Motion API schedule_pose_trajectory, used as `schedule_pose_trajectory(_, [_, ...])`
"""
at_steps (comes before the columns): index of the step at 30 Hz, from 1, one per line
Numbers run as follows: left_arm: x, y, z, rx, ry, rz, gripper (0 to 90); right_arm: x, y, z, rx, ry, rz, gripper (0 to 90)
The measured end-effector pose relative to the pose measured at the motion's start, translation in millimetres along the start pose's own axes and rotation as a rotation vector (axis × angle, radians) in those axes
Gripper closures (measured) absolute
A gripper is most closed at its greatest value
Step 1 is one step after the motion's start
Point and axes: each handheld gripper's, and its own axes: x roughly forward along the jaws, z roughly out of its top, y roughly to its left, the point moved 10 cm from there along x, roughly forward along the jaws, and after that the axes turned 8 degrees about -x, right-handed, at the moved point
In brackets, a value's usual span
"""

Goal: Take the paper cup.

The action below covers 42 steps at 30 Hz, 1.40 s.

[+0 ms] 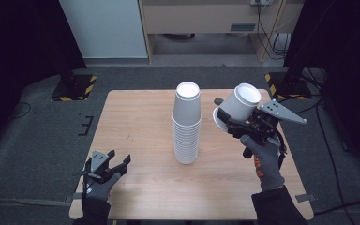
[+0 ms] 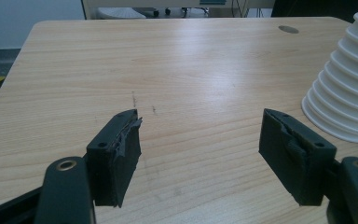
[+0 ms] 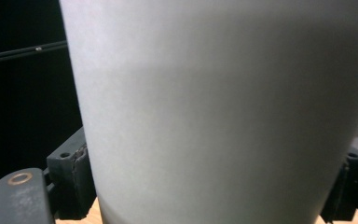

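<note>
The left tongs [image 1: 107, 165] are being held wide open and empty at the near left table [image 1: 136, 136] edge. The cup stack [image 1: 186, 123] is standing mid-table. A single cup [image 1: 240, 104], tilted, is being gripped by the right tongs [image 1: 243, 123] right of the stack; stacking or setting down is judged next, requiring alignment.

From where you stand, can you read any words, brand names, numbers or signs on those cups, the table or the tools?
No readable text in any of the three views.
Stack of cups: plain white, no print.
Held cup in the right hand-held gripper: blank white wall.
Table: bare wood, only faint scuff marks.
Left hand-held gripper: black pads, no label visible.
Floor stands: yellow-black hazard stripes, a warning pattern, no words.
</note>
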Motion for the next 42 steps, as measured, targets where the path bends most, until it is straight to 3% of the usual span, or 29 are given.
schedule_pose_trajectory(3, [0.3, -6.1, 0.7, -0.008, -0.006, -0.027, 28.2, -5.6, -5.2, -14.5, 0.02, 0.01, -0.008, 13.9])
schedule_pose_trajectory(16, [1.6, -23.4, 6.4, 0.005, -0.032, -0.071, 27.1, -14.7, -14.8, -57.5, 0.081, 0.055, -0.015, 13.8])
schedule_pose_trajectory(25, [1.6, -46.0, 11.4, 0.025, -0.046, -0.129, 28.5, -20.5, -22.3, -85.3, 0.151, 0.072, -0.02, 13.8])
schedule_pose_trajectory(33, [2.5, -64.8, 14.4, 0.04, -0.06, -0.175, 30.2, -24.2, -28.7, -102.7, 0.214, 0.071, -0.021, 13.8])
schedule_pose_trajectory(42, [1.3, -82.1, 16.4, 0.059, -0.07, -0.219, 31.1, -30.6, -30.9, -111.1, 0.244, 0.06, -0.034, 13.8])
